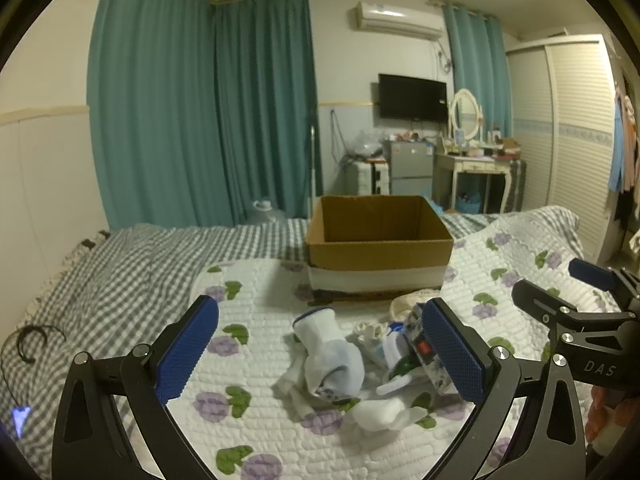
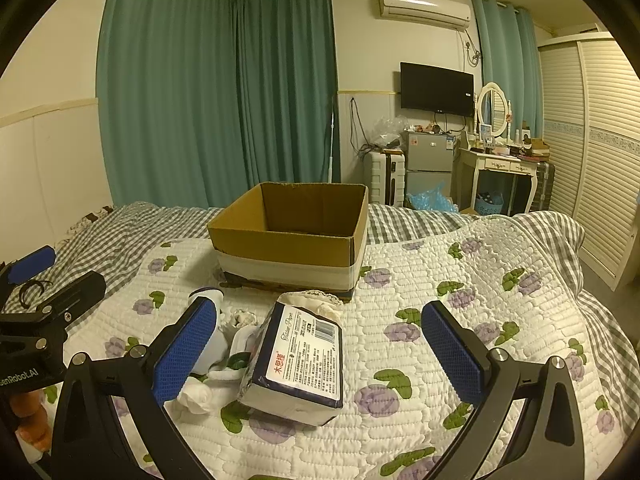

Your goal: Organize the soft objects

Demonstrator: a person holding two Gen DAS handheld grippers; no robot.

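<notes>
An open cardboard box (image 1: 378,246) stands on the flowered quilt, also in the right wrist view (image 2: 288,240). In front of it lies a pile of white socks (image 1: 332,360), some rolled, with a tissue pack (image 2: 298,356) on the right of the pile; in the left wrist view the pack (image 1: 420,344) is partly hidden by a finger. My left gripper (image 1: 320,354) is open and empty, its fingers astride the socks. My right gripper (image 2: 320,354) is open and empty, with the tissue pack between its fingers. A lace-edged cloth (image 2: 316,298) lies behind the pack.
The flowered quilt (image 2: 460,320) covers a bed with a grey checked sheet (image 1: 120,264). A black hair tie (image 1: 30,340) lies at the left. Teal curtains, a fridge, a dressing table and a wardrobe stand beyond the bed. An orange plush toy (image 2: 30,420) shows at the near edge.
</notes>
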